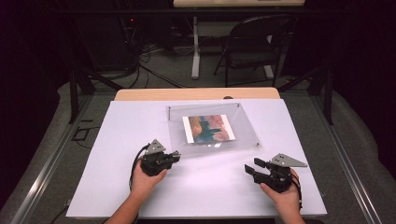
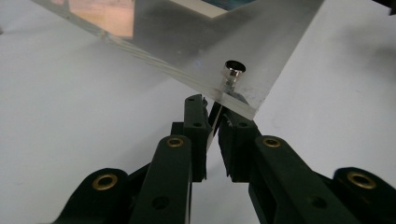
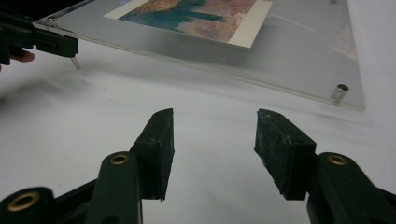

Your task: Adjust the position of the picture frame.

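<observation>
The clear acrylic frame (image 1: 212, 126), with a colourful print (image 1: 208, 128) inside, lies on the white counter (image 1: 116, 186). The left hand-held gripper (image 2: 212, 114) pinches the frame's near corner, just under a metal standoff (image 2: 233, 70). The right hand-held gripper (image 3: 212, 140), jaws spread with nothing between them, hovers near the frame's other near corner.

Clear acrylic frame (image 1: 212, 126) occupies table centre, corner posts (image 1: 257, 145) holding it off white tabletop (image 1: 116, 186). Left gripper (image 1: 173, 156) blocks frame's 7 o'clock corner, jaws closed on its post. Right gripper (image 1: 250, 170) sits near 5 o'clock, jaws apart, bare tabletop ahead. Open room along near edge and both side margins.
</observation>
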